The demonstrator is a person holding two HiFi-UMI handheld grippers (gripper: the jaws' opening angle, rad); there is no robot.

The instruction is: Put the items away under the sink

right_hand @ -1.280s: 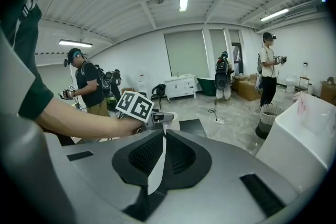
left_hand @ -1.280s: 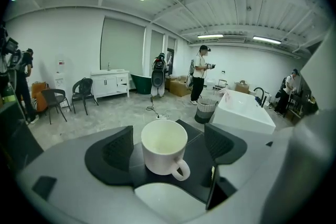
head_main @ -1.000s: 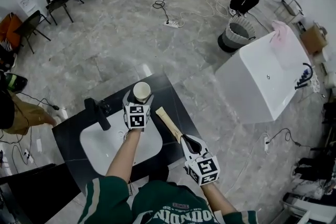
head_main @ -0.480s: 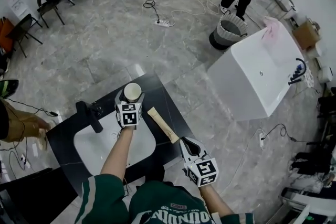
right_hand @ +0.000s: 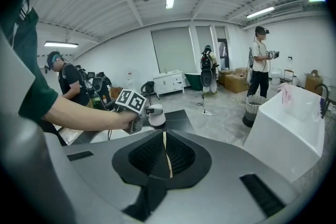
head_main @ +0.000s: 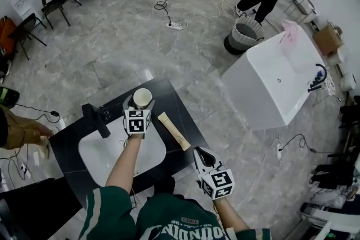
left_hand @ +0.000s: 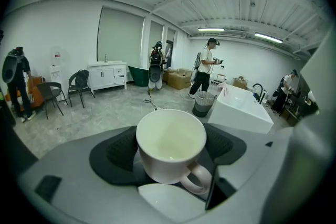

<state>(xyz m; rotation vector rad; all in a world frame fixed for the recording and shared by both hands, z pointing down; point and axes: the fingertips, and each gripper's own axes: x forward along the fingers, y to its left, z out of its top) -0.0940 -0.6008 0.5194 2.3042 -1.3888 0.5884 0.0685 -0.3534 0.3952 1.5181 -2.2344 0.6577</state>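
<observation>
While both claws hang over the black vanity counter [head_main: 181,105], the left gripper [head_main: 139,109] is clamped round a white mug [left_hand: 170,149] beyond the far rim of the white basin [head_main: 101,157]. The right gripper [head_main: 203,155] is pinched tight on the near end of a wooden utensil [head_main: 173,130] angled far-left. Both items seem lifted but not stowed. Next, I'd guess, they go down to the cupboard below, which no view shows.
</observation>
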